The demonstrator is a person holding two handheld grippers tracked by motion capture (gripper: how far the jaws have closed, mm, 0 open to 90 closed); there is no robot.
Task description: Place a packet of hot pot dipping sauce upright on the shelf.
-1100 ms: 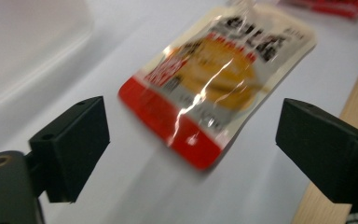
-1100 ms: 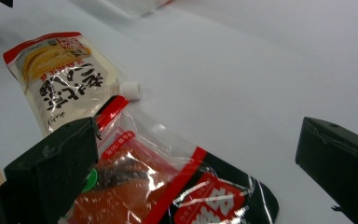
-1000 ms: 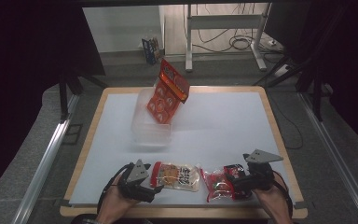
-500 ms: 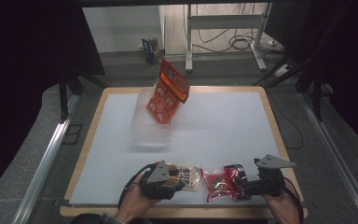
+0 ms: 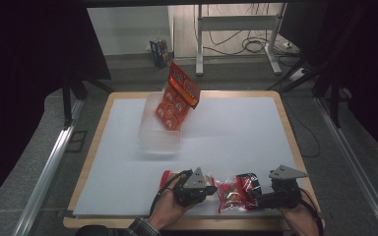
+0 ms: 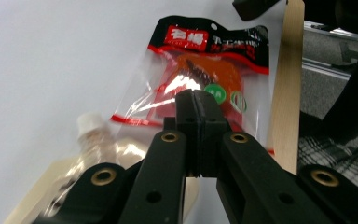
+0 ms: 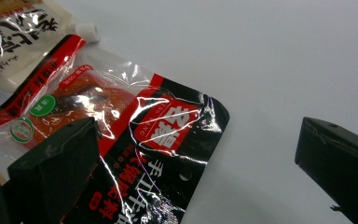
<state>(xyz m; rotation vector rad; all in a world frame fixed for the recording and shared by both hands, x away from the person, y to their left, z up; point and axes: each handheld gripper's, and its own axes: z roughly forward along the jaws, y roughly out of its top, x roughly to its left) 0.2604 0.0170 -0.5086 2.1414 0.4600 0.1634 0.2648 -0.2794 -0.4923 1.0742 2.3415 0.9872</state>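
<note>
A glossy, crinkled red-and-black plastic snack packet [image 7: 135, 140] is laid flat at the near edge of the white counter [image 5: 236, 132], its long axis running between the grippers. The left gripper [image 6: 198, 109] is seen with fingers pressed shut; the right gripper [image 7: 191, 172] with fingers spread wide over the packet's black end.
</note>
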